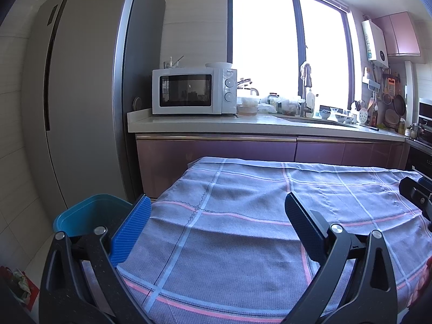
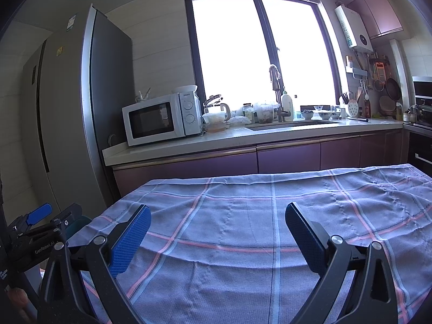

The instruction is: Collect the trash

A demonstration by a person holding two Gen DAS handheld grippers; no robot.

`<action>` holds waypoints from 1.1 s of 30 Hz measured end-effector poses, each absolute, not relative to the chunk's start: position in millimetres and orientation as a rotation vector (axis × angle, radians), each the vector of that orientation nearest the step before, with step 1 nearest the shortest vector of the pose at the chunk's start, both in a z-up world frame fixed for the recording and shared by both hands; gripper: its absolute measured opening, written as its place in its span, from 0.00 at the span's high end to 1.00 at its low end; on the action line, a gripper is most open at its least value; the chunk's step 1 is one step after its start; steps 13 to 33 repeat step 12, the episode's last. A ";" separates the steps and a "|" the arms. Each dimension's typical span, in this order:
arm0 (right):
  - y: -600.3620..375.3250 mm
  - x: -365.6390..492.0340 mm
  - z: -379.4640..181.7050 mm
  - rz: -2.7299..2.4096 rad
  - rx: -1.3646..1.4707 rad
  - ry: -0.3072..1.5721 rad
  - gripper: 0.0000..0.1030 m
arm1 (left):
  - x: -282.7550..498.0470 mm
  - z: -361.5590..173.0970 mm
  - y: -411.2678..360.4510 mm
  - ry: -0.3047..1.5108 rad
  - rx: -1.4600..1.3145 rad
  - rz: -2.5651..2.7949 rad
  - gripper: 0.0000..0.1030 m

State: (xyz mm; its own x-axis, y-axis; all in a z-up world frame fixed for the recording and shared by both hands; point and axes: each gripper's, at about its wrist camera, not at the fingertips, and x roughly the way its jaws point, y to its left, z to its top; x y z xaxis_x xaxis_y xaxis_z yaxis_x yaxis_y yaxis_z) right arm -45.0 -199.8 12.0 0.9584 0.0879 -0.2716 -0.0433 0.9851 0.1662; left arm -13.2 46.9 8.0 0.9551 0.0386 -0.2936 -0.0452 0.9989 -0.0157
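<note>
Kitchen, daylight: a tall grey refrigerator fills the nine o'clock side of both wrist views, with a blown-out window at twelve o'clock above the counter. Below it, a work surface draped in a lilac checked tablecloth spreads across the lower half of each frame, and no trash shows anywhere on it. A white microwave stands on the counter at about eleven o'clock, beside jars, bowls and a sink tap toward one o'clock.

A teal bin, open-topped and apparently empty as far as its inside shows, sits just off the surface's edge at eight o'clock in the left wrist view; it is the likely destination for whatever is collected.

The left gripper hovers above the cloth, its blue-padded fingers spread wide and holding nothing. The right gripper hangs likewise over the cloth, fingers parted and empty.

The task's thing itself cannot be located in these pictures. At the seven o'clock corner of the left view a crumpled red-and-green something lies on the floor, too blurred to call. If it is a wrapper, it would probably be light, soft and crushable, best pinched across a raised fold rather than flat against the floor.
</note>
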 end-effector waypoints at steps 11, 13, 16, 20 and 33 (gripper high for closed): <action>-217.1 -33.8 9.1 0.039 0.167 0.323 0.06 | 36.1 -2.6 45.1 0.499 -0.017 -0.004 0.05; -222.6 -31.3 7.8 0.030 0.175 0.339 0.06 | 48.8 -5.7 46.0 0.539 -0.026 -0.026 0.05; -222.6 -31.3 7.8 0.030 0.175 0.339 0.06 | 48.8 -5.7 46.0 0.539 -0.026 -0.026 0.05; -222.6 -31.3 7.8 0.030 0.175 0.339 0.06 | 48.8 -5.7 46.0 0.539 -0.026 -0.026 0.05; -222.6 -31.3 7.8 0.030 0.175 0.339 0.06 | 48.8 -5.7 46.0 0.539 -0.026 -0.026 0.05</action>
